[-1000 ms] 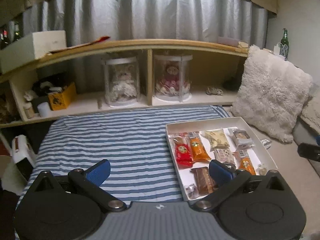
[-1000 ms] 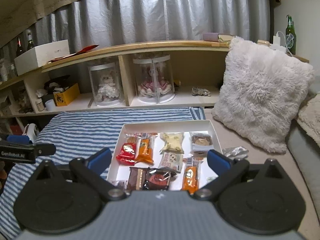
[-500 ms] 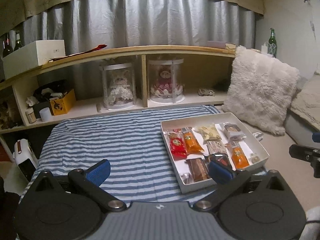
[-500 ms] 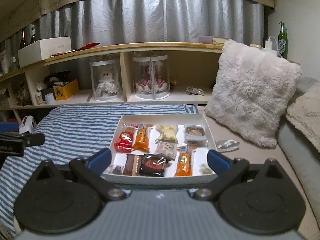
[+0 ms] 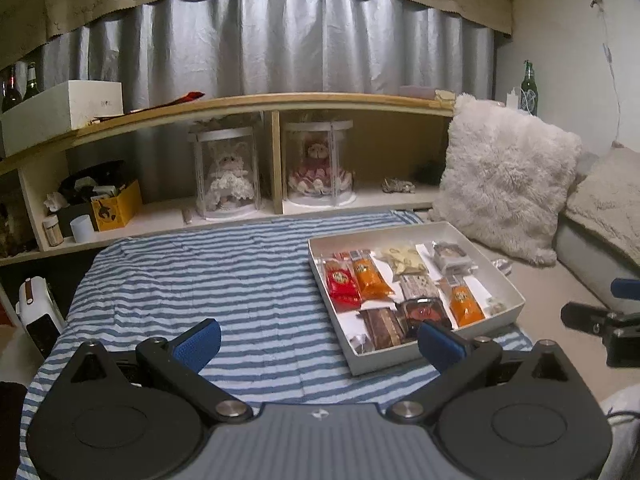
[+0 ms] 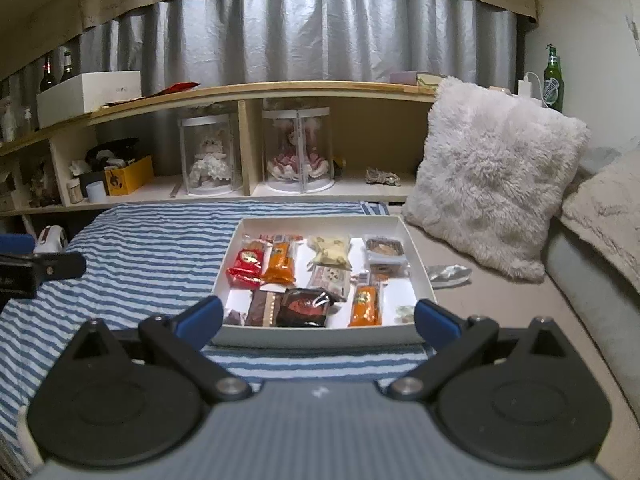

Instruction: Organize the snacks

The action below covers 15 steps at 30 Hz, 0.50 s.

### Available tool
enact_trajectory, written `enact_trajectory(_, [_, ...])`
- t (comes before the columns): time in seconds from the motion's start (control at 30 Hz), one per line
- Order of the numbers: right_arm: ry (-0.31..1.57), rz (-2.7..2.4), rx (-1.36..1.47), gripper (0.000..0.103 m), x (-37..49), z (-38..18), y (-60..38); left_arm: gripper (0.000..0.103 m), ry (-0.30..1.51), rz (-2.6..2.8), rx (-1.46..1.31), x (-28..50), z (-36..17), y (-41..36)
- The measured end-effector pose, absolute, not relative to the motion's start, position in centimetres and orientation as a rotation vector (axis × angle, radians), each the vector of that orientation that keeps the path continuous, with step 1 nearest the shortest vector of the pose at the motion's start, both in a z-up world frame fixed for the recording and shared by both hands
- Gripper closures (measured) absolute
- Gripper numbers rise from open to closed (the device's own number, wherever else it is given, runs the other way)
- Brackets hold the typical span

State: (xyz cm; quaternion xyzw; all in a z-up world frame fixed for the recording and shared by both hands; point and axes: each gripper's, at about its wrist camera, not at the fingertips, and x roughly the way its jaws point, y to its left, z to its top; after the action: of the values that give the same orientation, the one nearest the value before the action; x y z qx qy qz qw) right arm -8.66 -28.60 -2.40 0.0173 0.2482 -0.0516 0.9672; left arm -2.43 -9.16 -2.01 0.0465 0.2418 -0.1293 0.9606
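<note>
A white box (image 5: 508, 280) (image 6: 320, 339) of wrapped snacks sits on the striped cloth. It holds a red pack (image 5: 340, 282) (image 6: 247, 262), orange packs (image 5: 370, 276) (image 6: 363, 305), a brown bar (image 5: 384, 326) (image 6: 266, 307), a dark pack (image 6: 305, 307) and pale packs (image 6: 330, 251). My left gripper (image 5: 318, 342) is open and empty, left of and before the box. My right gripper (image 6: 318, 320) is open and empty, just in front of the box's near wall. A crumpled silver wrapper (image 6: 447, 272) lies outside the box to its right.
A blue-and-white striped cloth (image 5: 208, 276) covers the surface. A fluffy white pillow (image 6: 492, 176) leans at the right. A wooden shelf (image 6: 256, 92) behind holds two doll cases (image 6: 298, 148), a yellow box (image 6: 128, 174) and a white box (image 6: 88, 96).
Both grippers have pulled back and risen, so the box looks farther and smaller in both views. Both stay open and empty. The snacks have not moved.
</note>
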Motion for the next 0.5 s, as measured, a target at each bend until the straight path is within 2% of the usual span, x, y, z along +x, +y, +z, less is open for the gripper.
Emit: enact_trajectory(0.5, [0.489,-0.133,-0.009,0.001,-9.0,-3.7,-28.0,0.0,0.504,-0.263,0.125,-2.8,-3.8,-9.3])
